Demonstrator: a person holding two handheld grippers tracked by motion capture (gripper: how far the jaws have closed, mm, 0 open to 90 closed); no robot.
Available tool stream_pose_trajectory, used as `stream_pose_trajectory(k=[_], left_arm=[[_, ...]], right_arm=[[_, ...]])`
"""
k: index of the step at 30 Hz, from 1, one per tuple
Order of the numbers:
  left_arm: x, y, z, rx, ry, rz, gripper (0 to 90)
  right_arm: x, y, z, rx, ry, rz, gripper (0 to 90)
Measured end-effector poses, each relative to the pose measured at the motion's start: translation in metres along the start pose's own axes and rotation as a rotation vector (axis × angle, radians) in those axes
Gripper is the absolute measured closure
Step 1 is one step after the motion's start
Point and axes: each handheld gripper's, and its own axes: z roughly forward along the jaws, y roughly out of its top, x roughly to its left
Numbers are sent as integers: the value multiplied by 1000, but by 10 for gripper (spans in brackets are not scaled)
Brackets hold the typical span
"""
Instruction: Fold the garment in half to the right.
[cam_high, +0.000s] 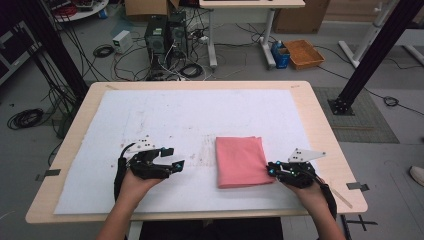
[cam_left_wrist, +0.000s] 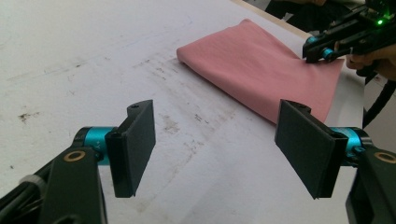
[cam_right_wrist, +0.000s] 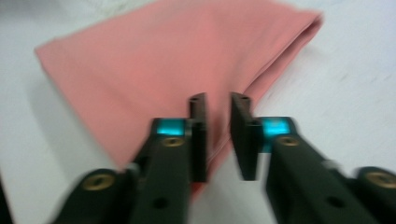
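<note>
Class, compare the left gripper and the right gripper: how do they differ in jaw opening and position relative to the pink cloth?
The left gripper has its jaws wide apart; the right gripper shows a narrow gap. The left sits apart from the pink cloth; the right is at its edge. Both are hand-held with black jaws.

On the wooden table (cam_high: 320, 131) lies one white sheet (cam_high: 175, 120), and on that one folded pink cloth (cam_high: 240, 161). Two black hand-held grippers are over it, the left gripper (cam_high: 170, 159) and the right gripper (cam_high: 272, 168), each with two jaws, four jaws in all. Two forearms come in from the near side. On the floor behind stand two dark computer towers (cam_high: 165, 35) side by side, one small white box (cam_high: 122, 41), one orange tray (cam_high: 303, 53) and one blue container (cam_high: 281, 54).
</note>
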Motion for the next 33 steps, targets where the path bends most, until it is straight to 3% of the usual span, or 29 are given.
stream_pose_trajectory(k=[1, 3, 9, 11, 16, 19, 21, 22, 27, 33], left_arm=[[0, 0, 0, -1, 3, -5, 291], [0, 0, 0, -3, -6, -11, 291], [-2, 2, 0, -6, -21, -12, 291], [-1, 1, 0, 0, -22, -13, 291], [0, 0, 2, 8, -35, -21, 291], [0, 0, 1, 5, -35, -21, 291], [0, 0, 0, 3, -39, -21, 291], [1, 0, -1, -6, -61, -35, 291], [1, 0, -2, -16, -65, -30, 291], [1, 0, -1, -2, -55, -25, 291]], right_arm=[[-2, 8, -1, -20, -14, 23, 739], [-2, 20, 0, -46, -43, -1, 694], [-12, 47, 11, -46, -88, -18, 652], [-29, 55, 20, -36, -97, 10, 632], [-51, 59, 36, -34, -81, 121, 577], [-59, 59, 47, -49, -11, 193, 564], [-60, 58, 51, -44, -6, 203, 576], [-63, 58, 58, -24, 1, 200, 628], [-60, 57, 64, -2, 10, 161, 865], [-61, 58, 58, -15, -38, 154, 880]])
